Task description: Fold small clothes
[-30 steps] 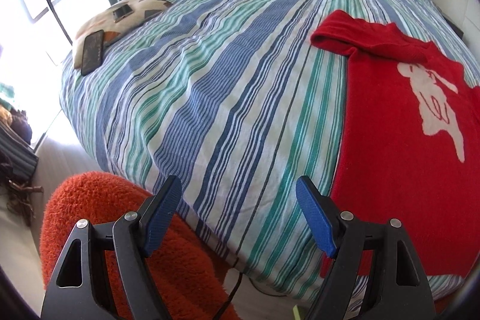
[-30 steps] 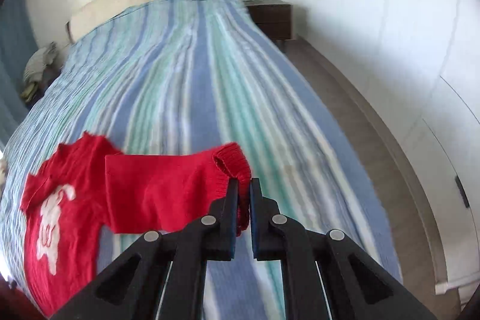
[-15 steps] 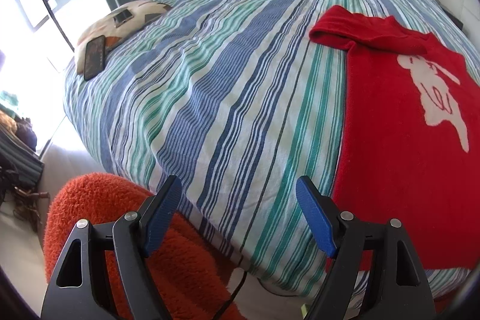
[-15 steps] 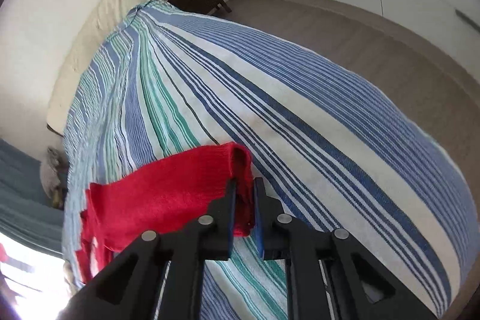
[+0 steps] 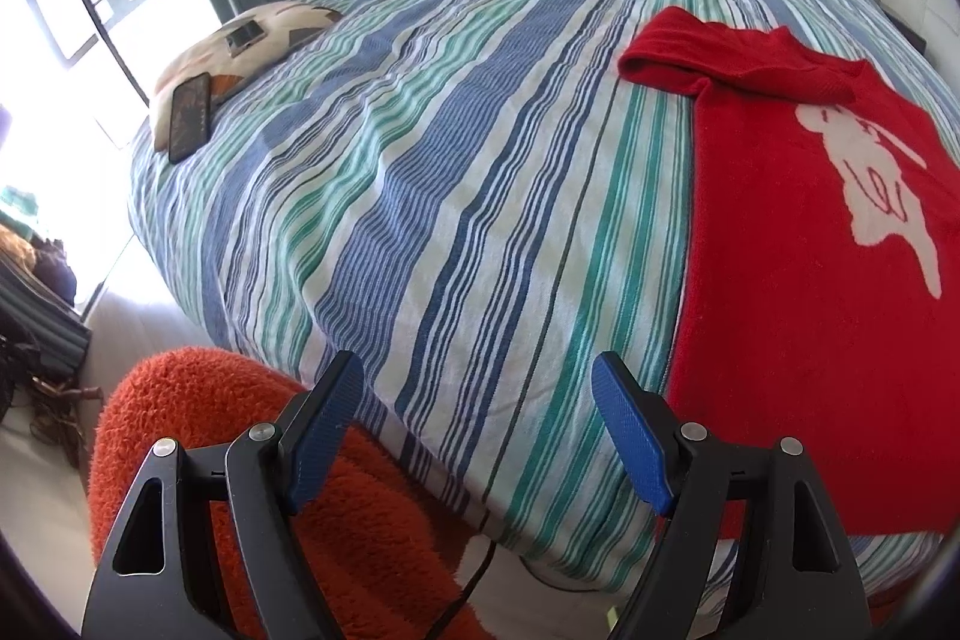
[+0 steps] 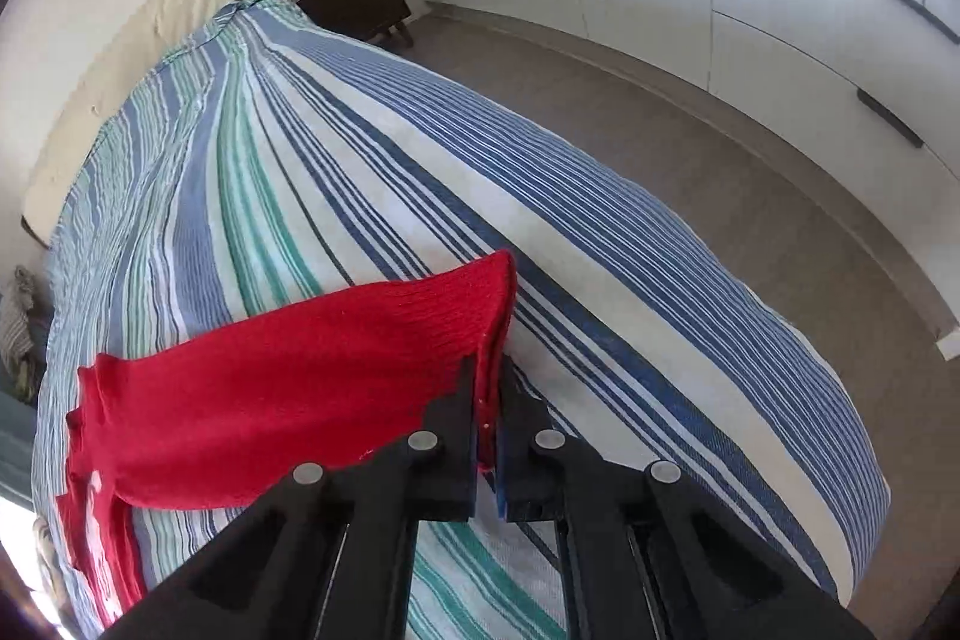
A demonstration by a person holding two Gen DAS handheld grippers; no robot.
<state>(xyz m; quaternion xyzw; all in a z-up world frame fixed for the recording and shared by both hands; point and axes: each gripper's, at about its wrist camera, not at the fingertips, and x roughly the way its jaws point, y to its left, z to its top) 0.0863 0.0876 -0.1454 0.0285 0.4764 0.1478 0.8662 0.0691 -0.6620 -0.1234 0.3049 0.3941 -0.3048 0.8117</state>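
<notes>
Right gripper (image 6: pixel 487 400): clamped on the cuff of the red sweater (image 6: pixel 270 388) — the sleeve stretches away to its left.
Left gripper (image 5: pixel 477 424): jaws wide apart, nothing between them.
Sweater body: flat on the striped bedspread (image 5: pixel 420 160), ahead and right of the left gripper.

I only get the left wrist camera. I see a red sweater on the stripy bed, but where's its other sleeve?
Observer: The right gripper is shut on the sleeve's cuff, out over the striped bedspread.
Operator: Is that sleeve flat?
Observer: No, it is lifted at the cuff and stretches back to the red sweater.
Operator: What's beside the bed there?
Observer: A dark nightstand near the headboard.
</notes>
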